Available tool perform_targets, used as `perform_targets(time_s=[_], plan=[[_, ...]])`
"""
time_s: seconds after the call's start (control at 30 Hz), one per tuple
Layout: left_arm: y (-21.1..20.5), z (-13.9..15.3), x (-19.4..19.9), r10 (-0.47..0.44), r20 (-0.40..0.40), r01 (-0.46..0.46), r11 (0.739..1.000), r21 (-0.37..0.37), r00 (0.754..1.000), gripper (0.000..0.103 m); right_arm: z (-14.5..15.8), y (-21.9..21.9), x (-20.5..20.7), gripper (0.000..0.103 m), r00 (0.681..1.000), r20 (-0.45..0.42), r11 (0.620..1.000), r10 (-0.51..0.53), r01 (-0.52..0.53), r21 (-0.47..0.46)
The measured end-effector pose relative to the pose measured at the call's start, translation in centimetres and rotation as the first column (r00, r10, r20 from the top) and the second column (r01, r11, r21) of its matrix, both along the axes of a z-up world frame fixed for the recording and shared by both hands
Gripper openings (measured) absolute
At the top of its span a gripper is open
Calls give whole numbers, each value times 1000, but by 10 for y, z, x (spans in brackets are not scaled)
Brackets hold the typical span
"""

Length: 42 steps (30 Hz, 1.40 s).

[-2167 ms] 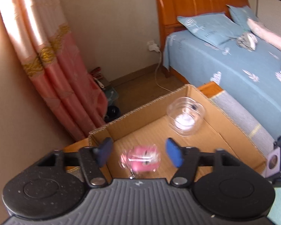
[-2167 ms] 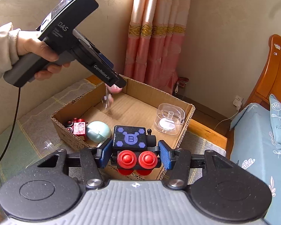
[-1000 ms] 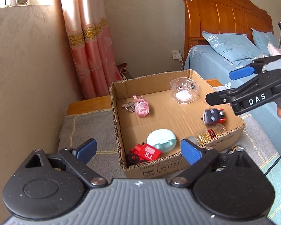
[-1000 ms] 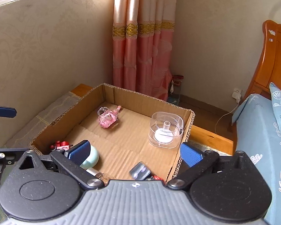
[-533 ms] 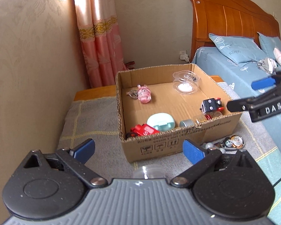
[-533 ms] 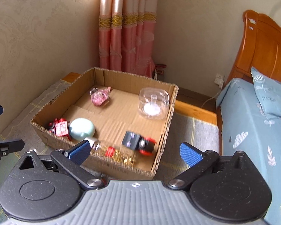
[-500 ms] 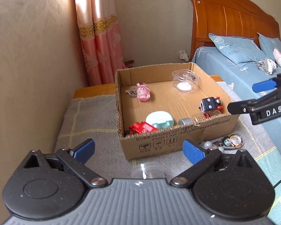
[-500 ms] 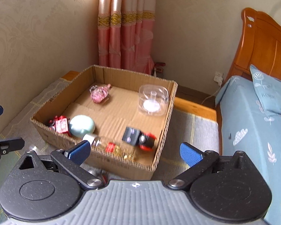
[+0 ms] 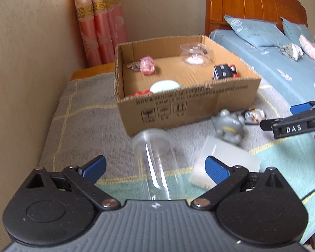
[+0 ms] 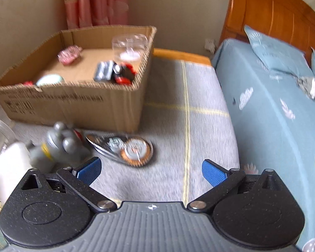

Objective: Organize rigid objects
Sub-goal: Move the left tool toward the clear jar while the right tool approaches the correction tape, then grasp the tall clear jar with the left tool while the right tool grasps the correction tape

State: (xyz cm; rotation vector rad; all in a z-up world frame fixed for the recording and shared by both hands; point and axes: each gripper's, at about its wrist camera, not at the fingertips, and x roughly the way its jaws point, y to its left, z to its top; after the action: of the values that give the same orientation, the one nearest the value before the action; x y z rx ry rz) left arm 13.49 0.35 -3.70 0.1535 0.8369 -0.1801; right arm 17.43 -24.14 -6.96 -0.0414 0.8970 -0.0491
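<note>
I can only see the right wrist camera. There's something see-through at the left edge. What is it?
Observer: A clear plastic cup lying on its side, one end toward the cardboard box.
Operator: Is the left gripper holding it?
Observer: No. The left gripper has its fingers wide apart, and the cup lies between them without touching them.
Operator: And the white thing next to it?
Observer: A frosted white container, one corner hidden behind that gripper's finger.

A pink curtain (image 9: 98, 21) is hung in the room's corner. A bed with a wooden headboard (image 9: 252, 10) is covered by a blue patterned sheet (image 10: 279, 113), on which a blue pillow (image 9: 256, 31) is laid. A wall socket (image 10: 210, 43) is seen beside the headboard.
</note>
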Motion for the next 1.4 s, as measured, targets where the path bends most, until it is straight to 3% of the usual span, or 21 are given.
perform_targets(time_s=[0.13, 0.3, 0.6, 0.93, 1.27, 1.4], plan=[[4, -15, -8, -3, -33, 4, 999, 35, 999, 100, -12, -4, -3, 103, 999, -28, 999, -25, 26, 25], [18, -30, -9, 41, -89, -43, 999, -25, 995, 100, -14, 1, 0, 103, 1000, -21, 1000, -4, 4, 17], [37, -35, -10, 129, -86, -129, 992, 12, 988, 100, -18, -3, 13, 103, 1000, 4, 1000, 2, -2, 5], [64, -40, 7, 307, -77, -304, 952, 48, 949, 100, -17, -15, 13, 103, 998, 5, 998, -61, 61, 21], [66, -38, 12, 262, -97, -267, 963, -33, 960, 100, -12, 12, 25, 103, 996, 59, 996, 64, -68, 63], [70, -40, 17, 289, -97, -292, 956, -16, 952, 100, -13, 8, 27, 103, 996, 61, 995, 63, -68, 73]])
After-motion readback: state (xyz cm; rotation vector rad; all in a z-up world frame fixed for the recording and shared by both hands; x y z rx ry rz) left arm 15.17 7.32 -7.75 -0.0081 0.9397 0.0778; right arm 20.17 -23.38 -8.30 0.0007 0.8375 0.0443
